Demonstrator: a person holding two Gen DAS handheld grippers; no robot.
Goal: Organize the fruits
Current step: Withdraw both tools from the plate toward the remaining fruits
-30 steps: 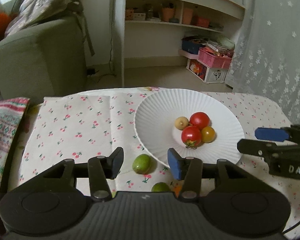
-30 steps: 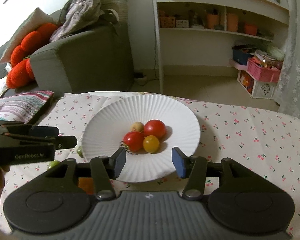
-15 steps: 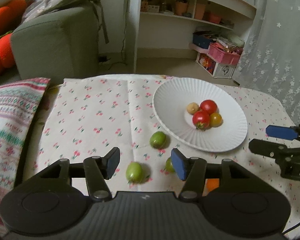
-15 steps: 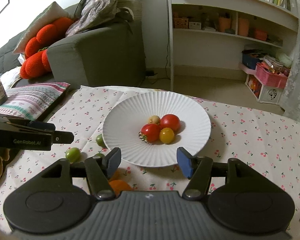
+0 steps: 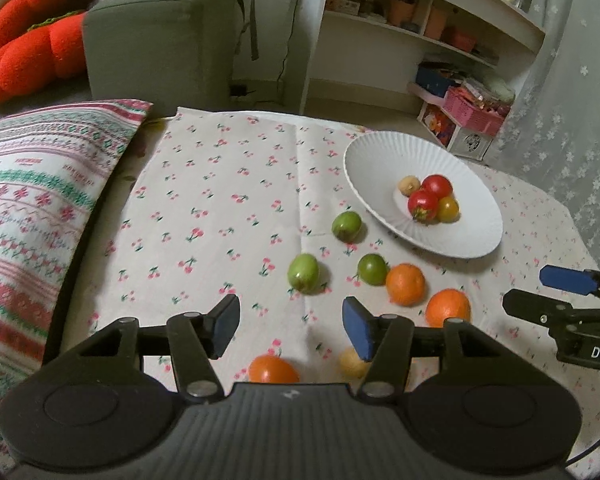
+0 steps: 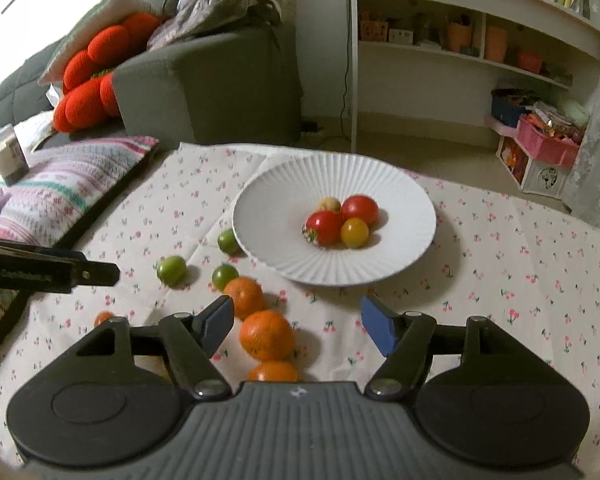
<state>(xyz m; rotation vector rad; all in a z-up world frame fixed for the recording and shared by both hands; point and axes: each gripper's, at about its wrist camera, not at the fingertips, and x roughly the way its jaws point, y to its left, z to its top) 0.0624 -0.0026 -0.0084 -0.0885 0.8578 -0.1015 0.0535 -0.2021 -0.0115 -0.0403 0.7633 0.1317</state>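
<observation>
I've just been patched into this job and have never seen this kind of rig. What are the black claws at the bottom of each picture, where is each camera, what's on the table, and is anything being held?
There is no robot arm here. A person holds a two-finger gripper in each hand, and a fisheye camera on each one looks forward along its fingers.

The left wrist view shows the left gripper at the bottom, with the other gripper poking in at the right edge. The right wrist view shows the right gripper, its jaws opening.

On the cherry-print tablecloth stands a white plate holding two red tomatoes, a yellow tomato and a pale small fruit. Beside the plate, loose on the cloth, lie three green fruits and several oranges.

Neither gripper holds anything: both are open above the cloth.
</observation>
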